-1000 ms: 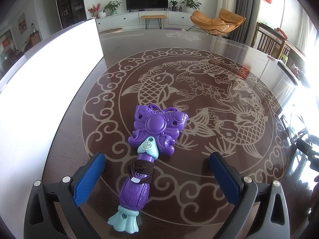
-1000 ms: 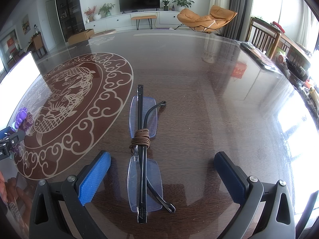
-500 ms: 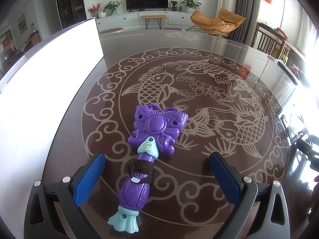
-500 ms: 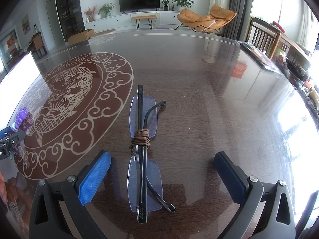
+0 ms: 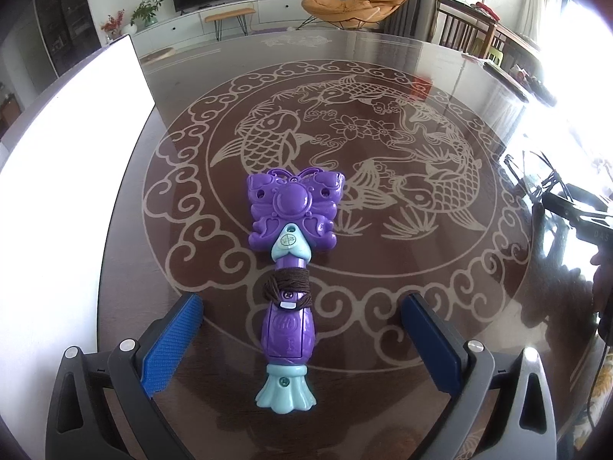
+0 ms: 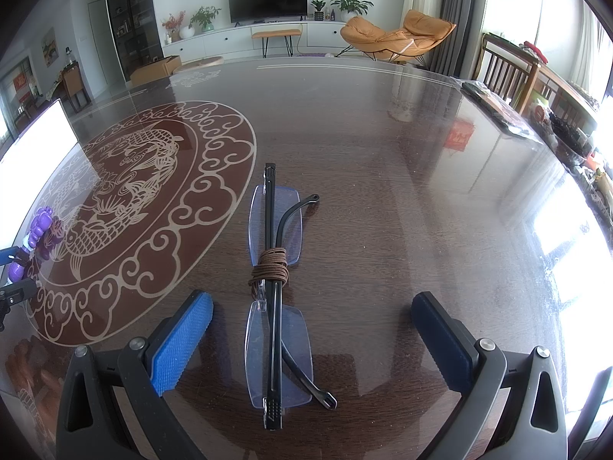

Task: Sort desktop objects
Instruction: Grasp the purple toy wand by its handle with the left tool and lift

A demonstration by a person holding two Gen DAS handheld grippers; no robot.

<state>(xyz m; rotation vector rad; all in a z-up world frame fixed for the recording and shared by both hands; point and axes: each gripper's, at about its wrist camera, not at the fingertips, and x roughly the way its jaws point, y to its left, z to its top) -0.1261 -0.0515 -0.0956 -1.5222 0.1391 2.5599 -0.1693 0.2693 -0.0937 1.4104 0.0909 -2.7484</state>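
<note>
A purple butterfly toy wand [image 5: 289, 264] with pale blue ends and brown cord around its handle lies on the dark table [image 5: 383, 76]. My left gripper [image 5: 300, 329] is open, its blue pads either side of the wand's handle, not touching it. Folded rimless glasses [image 6: 276, 295] with black arms and a brown cord around the bridge lie on the table. My right gripper [image 6: 312, 329] is open, its pads either side of the glasses' near lens. The wand also shows at the far left of the right wrist view [image 6: 38, 230].
A white board [image 5: 65, 176] lies along the table's left side. The table top carries a round koi-fish pattern [image 5: 345, 153]. Dark items and clutter [image 6: 509, 115] lie at the table's right edge. Chairs stand beyond the table's far right.
The left wrist view has shifted: the wand now lies straighter between the left pads and more centred. The right gripper and glasses have not moved.
</note>
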